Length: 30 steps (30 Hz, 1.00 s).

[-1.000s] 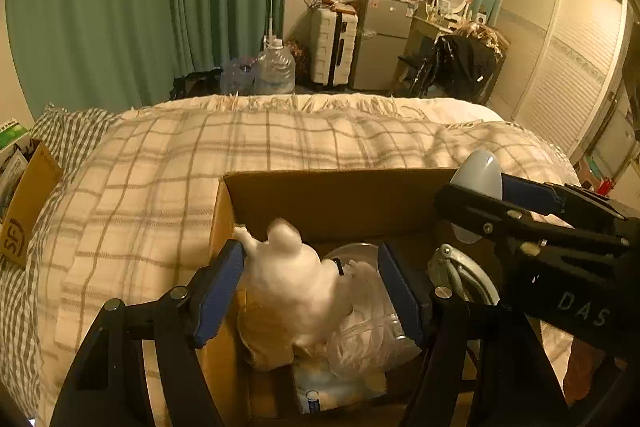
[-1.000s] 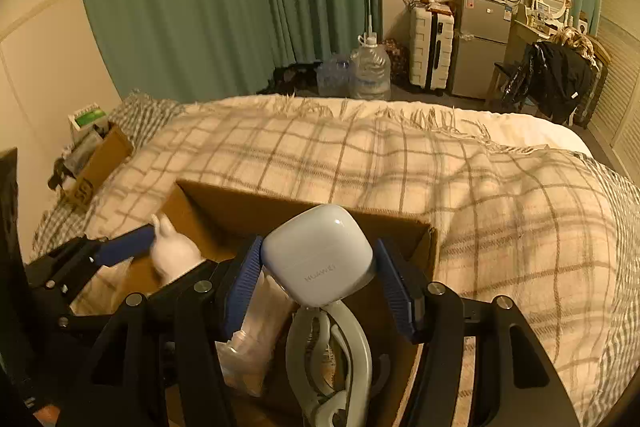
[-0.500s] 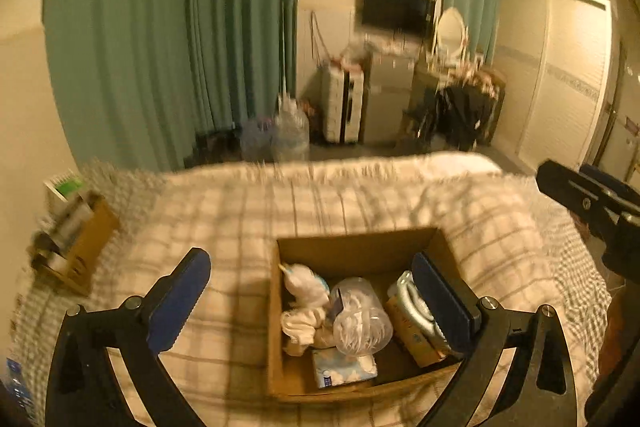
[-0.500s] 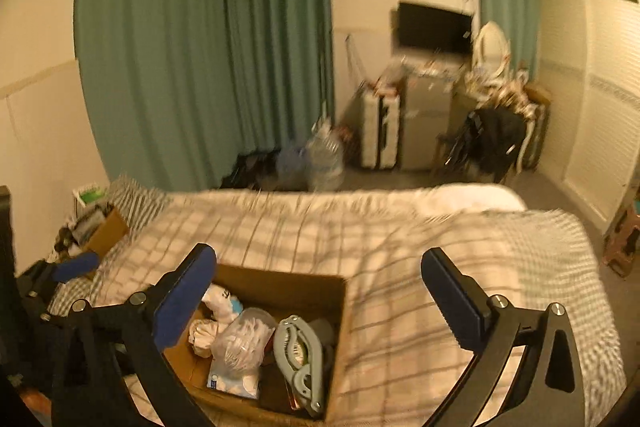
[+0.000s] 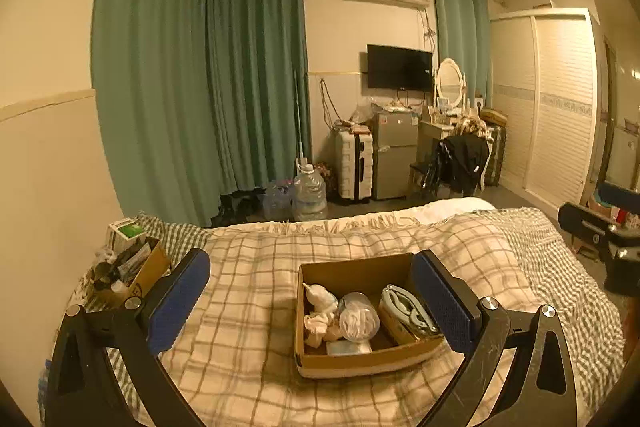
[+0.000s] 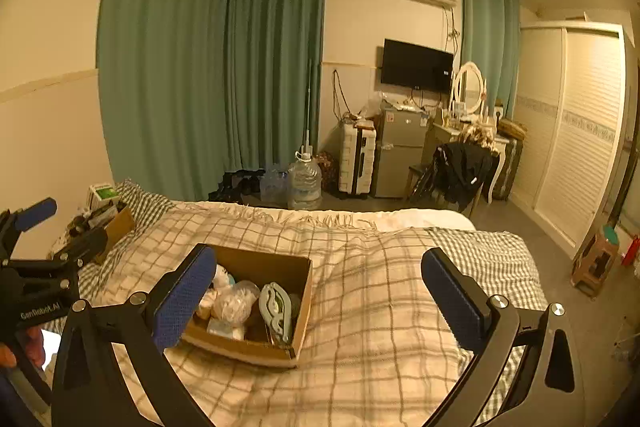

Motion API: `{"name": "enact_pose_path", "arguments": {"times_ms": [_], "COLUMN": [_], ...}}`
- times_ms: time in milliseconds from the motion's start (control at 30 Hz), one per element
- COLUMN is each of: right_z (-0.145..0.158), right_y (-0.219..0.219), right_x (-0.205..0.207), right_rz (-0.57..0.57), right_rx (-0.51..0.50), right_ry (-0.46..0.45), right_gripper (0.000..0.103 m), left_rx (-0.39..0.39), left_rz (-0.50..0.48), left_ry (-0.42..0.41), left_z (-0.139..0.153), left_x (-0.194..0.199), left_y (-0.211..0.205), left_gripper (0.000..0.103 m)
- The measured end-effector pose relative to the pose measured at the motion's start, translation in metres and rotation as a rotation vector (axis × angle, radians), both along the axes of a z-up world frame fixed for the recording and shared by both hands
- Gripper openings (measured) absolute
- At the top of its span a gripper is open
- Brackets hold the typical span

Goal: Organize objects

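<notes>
An open cardboard box sits on the plaid blanket of the bed. Inside it lie a white figure, a clear plastic bag, a pale blue clamp-like tool and a tissue pack. My left gripper is open and empty, held well above and behind the box. My right gripper is open and empty, to the right of the box. The left gripper's body shows at the right view's left edge.
A second cardboard box of clutter stands at the bed's left by the wall. Beyond the bed stand water jugs, a white suitcase, a small fridge and a chair with a black jacket. A stool stands on the right.
Both grippers opened, let go of the white figure and the white case in the box, and pulled up and back. The box now looks small below them.
</notes>
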State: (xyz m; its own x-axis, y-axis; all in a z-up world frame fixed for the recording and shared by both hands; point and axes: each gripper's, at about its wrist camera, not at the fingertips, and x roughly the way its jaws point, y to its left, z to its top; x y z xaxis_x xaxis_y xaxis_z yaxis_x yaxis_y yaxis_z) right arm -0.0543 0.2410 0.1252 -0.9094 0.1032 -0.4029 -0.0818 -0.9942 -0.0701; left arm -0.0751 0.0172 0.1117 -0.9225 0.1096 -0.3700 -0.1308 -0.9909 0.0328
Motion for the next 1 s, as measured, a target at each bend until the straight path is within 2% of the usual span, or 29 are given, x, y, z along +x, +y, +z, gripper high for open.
{"name": "enact_pose_path", "arguments": {"times_ms": [133, 267, 333, 467, 533, 700, 1000], "right_z": [-0.021, -0.070, -0.095, -0.130, -0.136, -0.136, -0.136], "right_y": [-0.006, -0.015, -0.015, -0.013, -0.014, -0.004, -0.007], "right_x": [0.025, 0.035, 0.036, 0.023, 0.021, 0.021, 0.022], "right_rz": [-0.012, -0.078, -0.065, -0.035, -0.048, -0.047, -0.052], "right_rx": [0.040, 0.090, 0.065, 0.017, 0.030, -0.035, -0.026], "right_ry": [0.011, 0.015, 0.021, -0.024, -0.018, -0.005, 0.005], "right_gripper": [0.103, 0.103, 0.103, 0.103, 0.103, 0.103, 0.103], "left_rx": [0.023, 0.006, -0.011, -0.034, -0.033, -0.021, -0.013], "left_rz": [0.009, 0.034, 0.043, 0.049, 0.060, 0.044, 0.042], "left_ry": [0.023, 0.020, -0.003, -0.018, -0.008, -0.030, -0.039], "left_z": [-0.019, -0.064, -0.085, -0.115, -0.119, -0.120, -0.119], "left_x": [0.021, 0.027, 0.024, 0.026, 0.027, 0.028, 0.031], "left_y": [0.000, 0.005, 0.008, 0.012, 0.012, 0.012, 0.010], "left_gripper": [0.103, 0.103, 0.103, 0.103, 0.103, 0.103, 0.103]}}
